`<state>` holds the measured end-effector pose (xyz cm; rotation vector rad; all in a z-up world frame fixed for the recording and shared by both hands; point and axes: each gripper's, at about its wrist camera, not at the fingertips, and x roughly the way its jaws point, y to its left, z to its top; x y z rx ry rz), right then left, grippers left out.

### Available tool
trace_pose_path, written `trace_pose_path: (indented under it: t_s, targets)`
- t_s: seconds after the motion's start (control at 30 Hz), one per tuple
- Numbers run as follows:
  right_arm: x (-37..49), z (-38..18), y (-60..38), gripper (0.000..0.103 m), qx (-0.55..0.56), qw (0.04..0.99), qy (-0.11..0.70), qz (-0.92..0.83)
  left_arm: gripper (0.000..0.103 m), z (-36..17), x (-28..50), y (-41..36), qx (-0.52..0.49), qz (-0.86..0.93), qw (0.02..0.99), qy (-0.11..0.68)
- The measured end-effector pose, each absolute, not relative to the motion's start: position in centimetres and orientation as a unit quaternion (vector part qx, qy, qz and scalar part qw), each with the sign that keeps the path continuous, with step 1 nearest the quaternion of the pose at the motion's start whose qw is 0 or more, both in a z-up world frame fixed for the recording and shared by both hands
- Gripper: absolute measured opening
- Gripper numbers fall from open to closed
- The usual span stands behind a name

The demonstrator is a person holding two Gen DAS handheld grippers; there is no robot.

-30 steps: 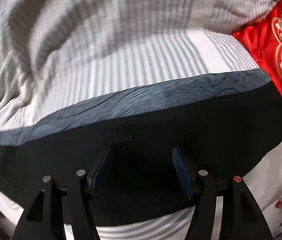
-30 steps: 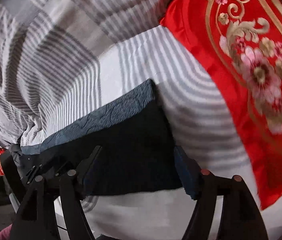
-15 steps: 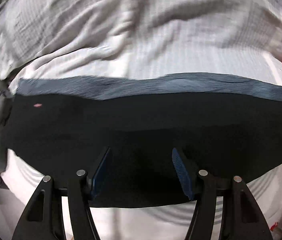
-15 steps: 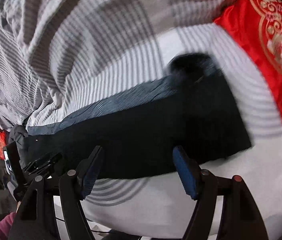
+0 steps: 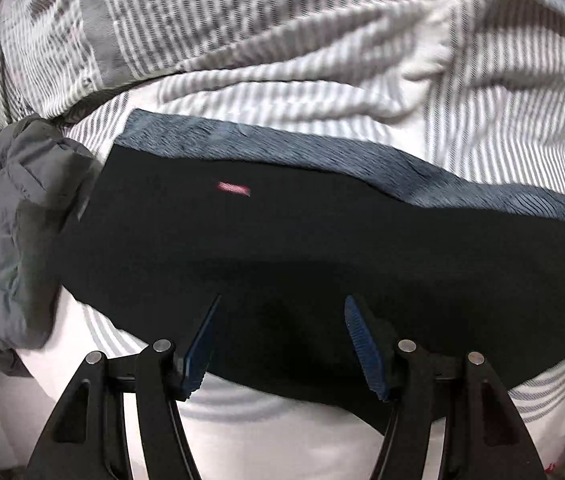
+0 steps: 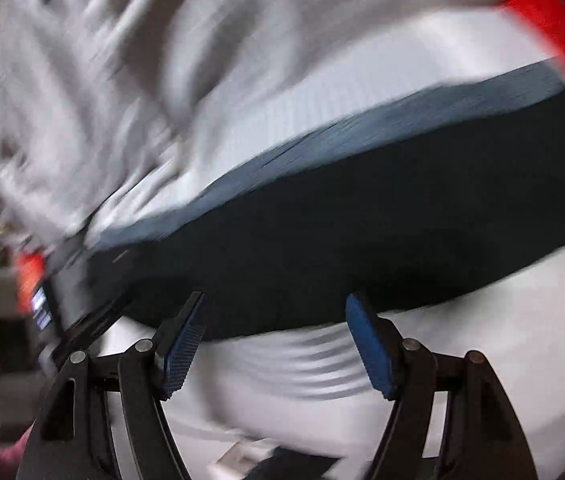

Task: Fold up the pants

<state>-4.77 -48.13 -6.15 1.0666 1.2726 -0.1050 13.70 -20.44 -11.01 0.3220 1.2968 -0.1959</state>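
The pants [image 5: 322, 264] lay flat across the striped bed sheet [image 5: 282, 92] as one long dark band, with a blue-grey strip of their fabric along the far edge. My left gripper [image 5: 280, 340] hung over the near edge of the band with its jaws apart and nothing between the pads. My right gripper [image 6: 274, 340] stood the same way, apart and empty, over the near edge further along; that view was badly smeared.

The next fold, as I judged it, needed both grippers to take the same edge at matching depth, each pinching through every layer. I thought it wise to lift evenly so the band did not twist, and to lay one end squarely on the other. A grey garment [image 5: 10, 240] lay bunched against the left end of the pants, and I meant to keep it out of the fold. Red fabric [image 6: 554, 28] showed at the right end.

A small red tag [image 5: 234, 189] sat on the black cloth near the left end; its writing was too blurred to read. I saw no other lettering.
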Motion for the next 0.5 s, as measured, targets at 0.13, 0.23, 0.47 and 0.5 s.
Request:
trace_pose_path:
  t_s: [0.13, 0.23, 0.47, 0.5]
  targets:
    - [-1.8, -10.1, -40.2, 0.074, 0.516, 0.641, 0.567, 0.03, 0.064, -11.4, 14.6, -20.4, 0.149, -0.092, 0.782, 0.598]
    - [-0.2, -12.9, -35.4, 0.067, 0.536, 0.616, 0.574, 0.057, 0.064, -12.8, 14.9, -20.0, 0.165, -0.091, 0.778, 0.6]
    - [1.1, -15.4, -31.5, 0.052, 0.541, 0.609, 0.578, 0.053, 0.078, -13.6, 14.7, -19.0, 0.16, -0.103, 0.792, 0.58]
    - [1.4, -15.4, -31.5, 0.049, 0.543, 0.61, 0.574, 0.052, 0.078, -13.6, 14.8, -19.1, 0.16, -0.105, 0.791, 0.581]
